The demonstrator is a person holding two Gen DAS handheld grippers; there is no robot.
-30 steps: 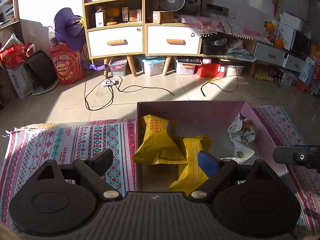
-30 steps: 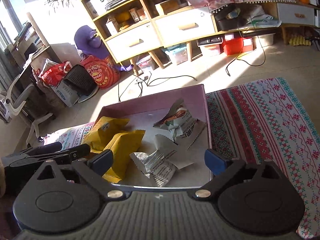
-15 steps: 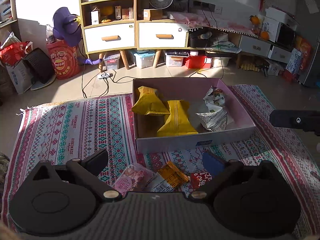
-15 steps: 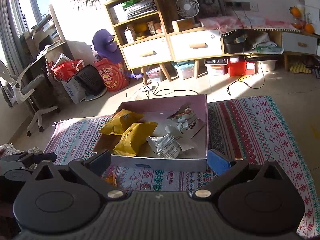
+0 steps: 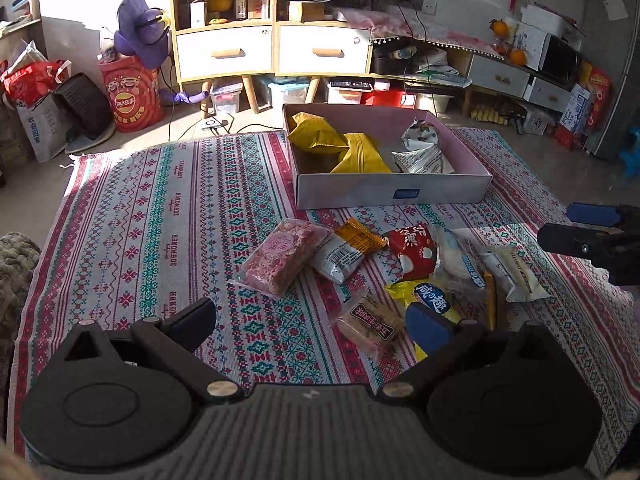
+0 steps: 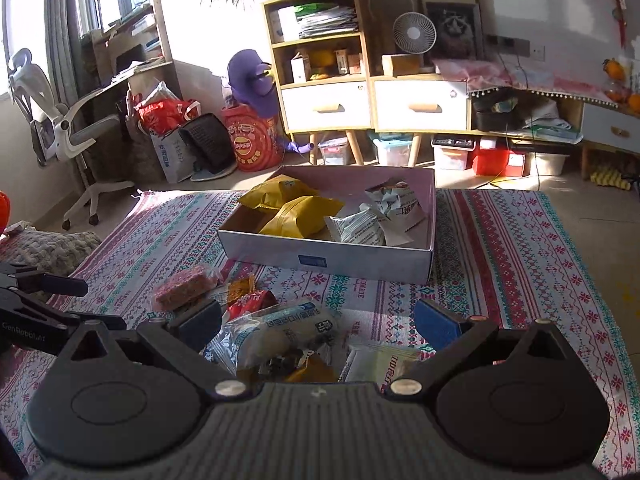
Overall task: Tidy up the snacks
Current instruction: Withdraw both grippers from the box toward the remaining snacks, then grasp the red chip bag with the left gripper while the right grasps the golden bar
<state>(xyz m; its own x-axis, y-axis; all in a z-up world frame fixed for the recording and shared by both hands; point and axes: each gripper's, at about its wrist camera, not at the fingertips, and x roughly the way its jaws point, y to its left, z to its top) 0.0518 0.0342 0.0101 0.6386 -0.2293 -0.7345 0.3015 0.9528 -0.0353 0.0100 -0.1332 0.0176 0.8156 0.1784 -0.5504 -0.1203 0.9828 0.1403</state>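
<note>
A shallow pink-lined cardboard box stands on the patterned rug and holds two yellow packets and white packets. Several loose snacks lie on the rug in front of it: a pink bar pack, an orange-and-white pack, a red pack, a brown biscuit pack and white bread packs. My left gripper is open and empty above the rug near the pile. My right gripper is open and empty over the pile.
The rug covers the floor. A grey knitted cushion lies at the left. Behind the box stand a shelf unit with drawers, storage bins, cables on the floor, bags and an office chair.
Both grippers have pulled back from over the box. The loose snack pile in front of the box has come into view. Both stay open and empty.
</note>
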